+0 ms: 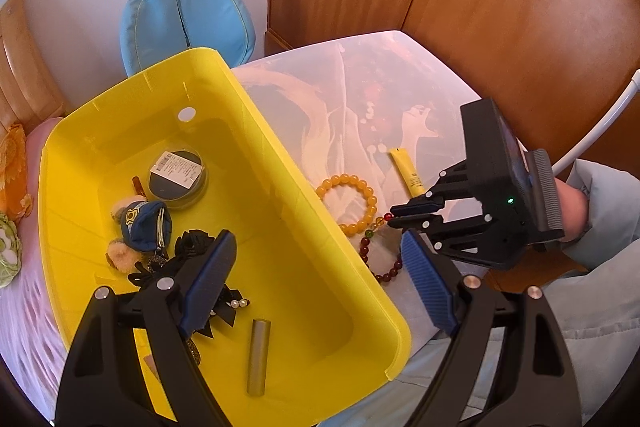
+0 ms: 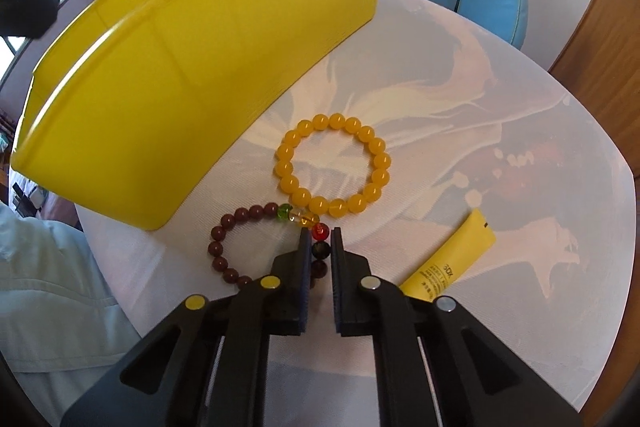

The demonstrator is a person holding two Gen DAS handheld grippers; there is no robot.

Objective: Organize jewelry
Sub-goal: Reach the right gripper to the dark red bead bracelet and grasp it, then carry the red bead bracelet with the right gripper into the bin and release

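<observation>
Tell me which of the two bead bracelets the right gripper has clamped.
The dark red bracelet, pinched by the right gripper at its coloured beads; the all-yellow bracelet lies untouched beyond.

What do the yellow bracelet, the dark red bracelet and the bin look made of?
Yellow bracelet: glossy, slightly translucent beads, probably resin or amber-like stone; they show highlights. Dark red bracelet: duller opaque beads, perhaps wood, with a few clear glassy ones. Yellow bin: smooth moulded plastic with a sheen.

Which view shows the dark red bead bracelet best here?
The right wrist view: the dark red bead bracelet lies as an almost whole loop on the white table, with the right tongs shut on its beads. In the left wrist view the yellow bin and the left tongs hide much of it.
</observation>
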